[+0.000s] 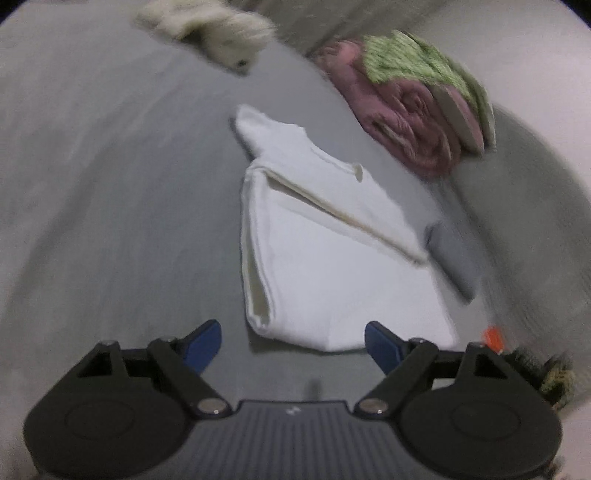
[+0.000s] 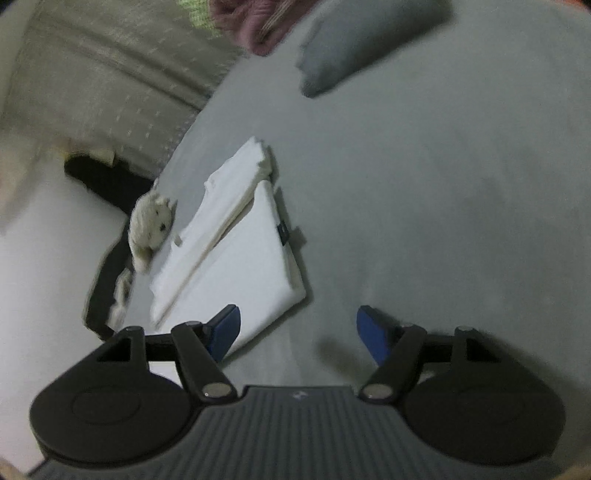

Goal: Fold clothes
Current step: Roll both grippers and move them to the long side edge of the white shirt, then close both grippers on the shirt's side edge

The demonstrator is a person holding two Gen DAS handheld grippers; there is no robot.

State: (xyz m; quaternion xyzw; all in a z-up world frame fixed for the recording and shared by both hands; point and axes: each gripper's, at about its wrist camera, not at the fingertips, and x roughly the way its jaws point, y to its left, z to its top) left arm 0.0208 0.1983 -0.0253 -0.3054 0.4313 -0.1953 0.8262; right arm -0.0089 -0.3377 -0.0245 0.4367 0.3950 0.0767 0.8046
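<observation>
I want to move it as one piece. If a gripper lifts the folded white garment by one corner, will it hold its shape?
Probably not. The white garment looks like soft layered cloth, so it would likely droop and unfold. Its loose upper flap seems apt to slide off first.

Bare sheet (image 1: pixel 110 184) left of shirt (image 1: pixel 325 258); pink bundle (image 1: pixel 406 118) crowds right.

- A grey bedsheet-covered bed (image 1: pixel 110 184) carries everything.
- On it lie a folded white cotton garment (image 1: pixel 325 258), a fluffy cream plush toy (image 1: pixel 221 29), a crumpled pink-and-green knitted bundle (image 1: pixel 413 107) and a grey pillow (image 2: pixel 354 48).
</observation>
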